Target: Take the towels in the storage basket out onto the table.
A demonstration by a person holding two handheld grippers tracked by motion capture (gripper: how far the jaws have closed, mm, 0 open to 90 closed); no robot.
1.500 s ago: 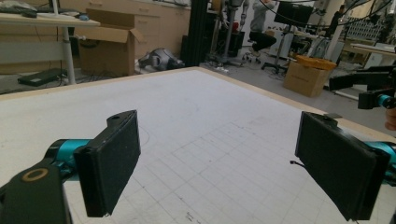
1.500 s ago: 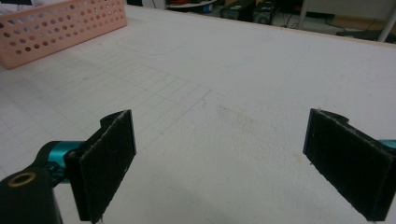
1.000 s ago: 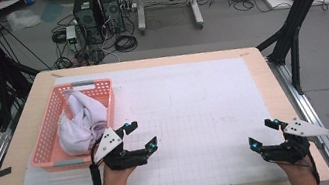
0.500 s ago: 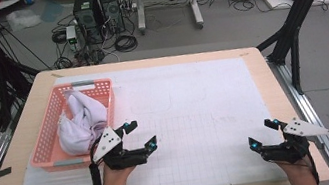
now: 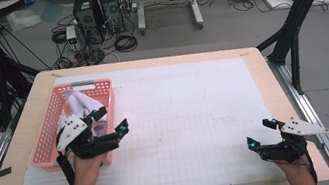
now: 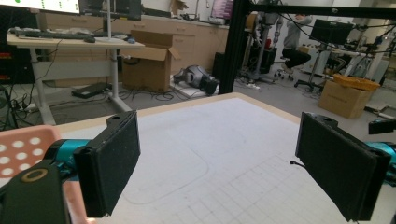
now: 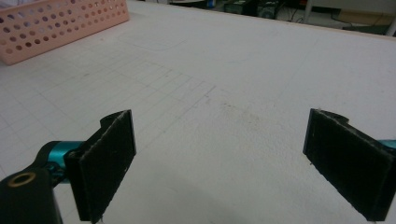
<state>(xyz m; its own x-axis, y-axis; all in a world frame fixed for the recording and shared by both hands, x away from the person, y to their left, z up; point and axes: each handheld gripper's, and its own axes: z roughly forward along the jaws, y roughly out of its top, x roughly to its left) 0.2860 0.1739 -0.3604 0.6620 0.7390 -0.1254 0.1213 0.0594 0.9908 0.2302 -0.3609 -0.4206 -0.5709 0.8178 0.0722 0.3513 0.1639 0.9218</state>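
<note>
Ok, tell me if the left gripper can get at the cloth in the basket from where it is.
Probably yes. The left gripper is open above the near right corner of the basket, the white cloth lies uncovered just beyond it, and nothing stands between.

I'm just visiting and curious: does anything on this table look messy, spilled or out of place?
Nothing stands out. The white cloth lies bunched inside the pink perforated plastic basket, and the white gridded mat lies flat, with only a faint brownish smudge near its middle.

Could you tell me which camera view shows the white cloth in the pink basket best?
The high view: it looks down on the cloth heaped in the basket. The right gripper view shows a white sliver over the basket's wall; the left gripper view shows a basket corner.
</note>
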